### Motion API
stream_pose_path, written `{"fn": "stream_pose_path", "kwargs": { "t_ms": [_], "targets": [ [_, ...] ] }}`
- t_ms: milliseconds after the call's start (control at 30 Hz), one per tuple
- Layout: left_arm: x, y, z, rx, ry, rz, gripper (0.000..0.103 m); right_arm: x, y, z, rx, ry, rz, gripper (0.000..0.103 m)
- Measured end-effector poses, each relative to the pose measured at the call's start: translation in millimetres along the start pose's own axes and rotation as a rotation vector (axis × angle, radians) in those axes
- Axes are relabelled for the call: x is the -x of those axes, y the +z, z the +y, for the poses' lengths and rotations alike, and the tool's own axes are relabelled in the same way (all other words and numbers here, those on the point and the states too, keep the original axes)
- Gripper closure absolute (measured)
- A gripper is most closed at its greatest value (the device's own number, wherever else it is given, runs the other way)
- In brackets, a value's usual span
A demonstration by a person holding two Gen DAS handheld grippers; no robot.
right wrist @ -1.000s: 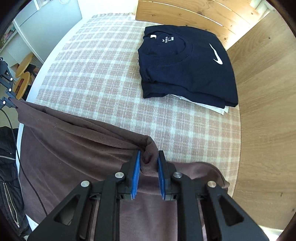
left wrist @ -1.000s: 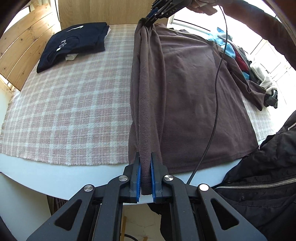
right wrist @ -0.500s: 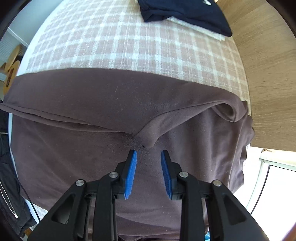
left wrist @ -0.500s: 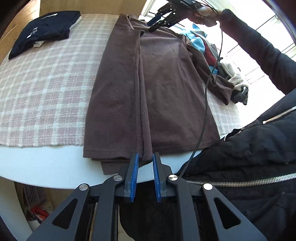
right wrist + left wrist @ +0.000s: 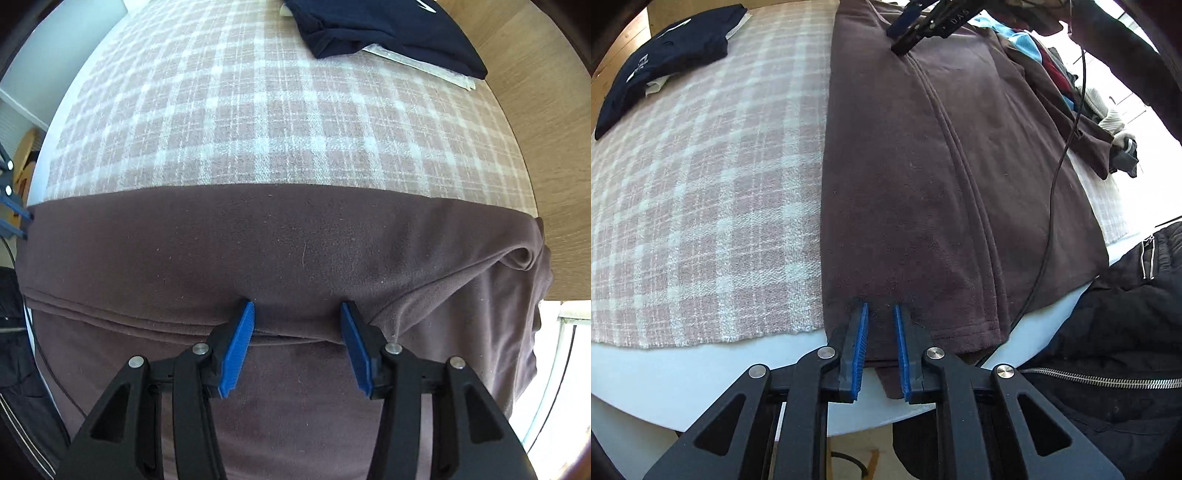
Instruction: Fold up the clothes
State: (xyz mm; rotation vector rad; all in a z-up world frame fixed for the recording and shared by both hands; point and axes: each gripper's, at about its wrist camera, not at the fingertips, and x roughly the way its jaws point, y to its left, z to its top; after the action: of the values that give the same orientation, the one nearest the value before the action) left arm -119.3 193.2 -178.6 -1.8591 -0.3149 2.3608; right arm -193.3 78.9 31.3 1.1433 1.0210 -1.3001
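A brown long-sleeved garment (image 5: 923, 177) lies flat on the checked tablecloth (image 5: 701, 184), one side folded over its middle. My left gripper (image 5: 880, 314) is open and empty, its tips resting over the garment's hem at the near table edge. My right gripper (image 5: 297, 314) is open and empty, just above the folded edge of the brown garment (image 5: 277, 251) near its collar end. The right gripper also shows at the top of the left wrist view (image 5: 908, 26).
A folded navy shirt (image 5: 665, 55) lies on a white garment at the far corner; it also shows in the right wrist view (image 5: 388, 33). A pile of mixed clothes (image 5: 1071, 74) lies at the right. A wooden wall (image 5: 546, 110) borders the table. A black cable (image 5: 1052, 192) crosses the garment.
Both grippers let go of the brown garment's edge after carrying it over the middle. The fold now lies flat and both jaws have opened wider, the right one most.
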Motion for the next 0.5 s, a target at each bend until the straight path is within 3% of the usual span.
{"fn": "stream_pose_path", "kwargs": {
  "t_ms": [67, 167, 233, 367, 500],
  "targets": [
    [12.2, -2.4, 0.0, 0.01, 0.013, -0.005, 0.09, 10.6, -4.8, -6.9, -0.067, 0.017, -0.022, 0.055],
    [39.0, -3.7, -12.4, -0.017, 0.019, -0.063, 0.09, 55.2, -43.0, -30.2, -0.218, 0.03, -0.148, 0.055],
    [52.2, -2.0, -26.5, -0.055, 0.023, -0.095, 0.09, 82.0, -90.7, -57.3, -0.373, -0.037, -0.176, 0.049],
    [44.3, 13.9, -81.6, -0.191, -0.03, -0.111, 0.09, 117.7, -192.4, -109.0, -0.653, -0.146, -0.169, 0.048],
    [14.8, 30.7, -150.4, -0.292, -0.131, -0.076, 0.09, 120.5, -272.4, -123.5, -0.805, -0.117, -0.135, 0.048]
  ]
}}
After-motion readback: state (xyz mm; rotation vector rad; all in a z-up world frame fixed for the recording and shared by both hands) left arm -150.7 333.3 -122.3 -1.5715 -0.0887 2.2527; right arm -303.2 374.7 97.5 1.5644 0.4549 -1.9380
